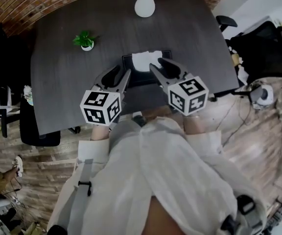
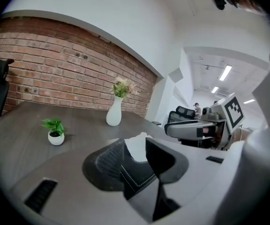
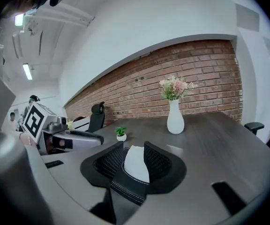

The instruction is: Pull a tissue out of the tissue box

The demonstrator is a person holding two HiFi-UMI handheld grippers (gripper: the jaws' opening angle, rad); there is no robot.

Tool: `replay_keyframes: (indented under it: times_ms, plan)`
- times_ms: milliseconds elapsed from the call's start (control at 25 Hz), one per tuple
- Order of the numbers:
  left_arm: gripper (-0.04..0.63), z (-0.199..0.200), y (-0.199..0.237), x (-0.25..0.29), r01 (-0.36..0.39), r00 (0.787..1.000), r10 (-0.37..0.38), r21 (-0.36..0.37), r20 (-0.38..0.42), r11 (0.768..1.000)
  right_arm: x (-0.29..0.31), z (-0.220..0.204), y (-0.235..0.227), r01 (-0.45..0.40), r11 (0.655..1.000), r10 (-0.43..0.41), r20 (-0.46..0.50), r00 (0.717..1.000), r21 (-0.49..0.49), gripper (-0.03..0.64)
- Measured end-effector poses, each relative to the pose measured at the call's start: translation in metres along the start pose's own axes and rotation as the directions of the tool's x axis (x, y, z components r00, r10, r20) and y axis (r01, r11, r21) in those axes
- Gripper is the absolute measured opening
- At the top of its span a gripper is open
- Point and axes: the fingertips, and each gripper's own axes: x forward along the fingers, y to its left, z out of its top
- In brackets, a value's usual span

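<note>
At tissue box (image 1: 129,62): left tongs (image 1: 122,71), right tongs (image 1: 157,63) parted; right gripper view frames tissue (image 3: 136,165).

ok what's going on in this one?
A person holds a claw in each hand over a dark table. Both are open and aimed at the black tissue box. The right claw lines up on the white tissue sticking out of it, and the left claw hovers alongside. Nothing is gripped or pulled out yet.

Bare table (image 1: 195,43) is stretching wide around the tissue box (image 1: 141,78); a small potted plant (image 1: 85,40) and a white vase (image 1: 145,5) are standing well behind, leaving the approaches open.
</note>
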Motion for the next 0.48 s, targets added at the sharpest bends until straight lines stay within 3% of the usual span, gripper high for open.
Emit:
replay_keyframes:
  times_ms: [480]
  plan:
    - [0.124,-0.017,0.004,0.009,0.027,0.999,-0.029,-0.061,-0.025,0.998,0.005,-0.015,-0.009,0.033,0.999,-0.034,-0.061,0.998,-0.014,0.117]
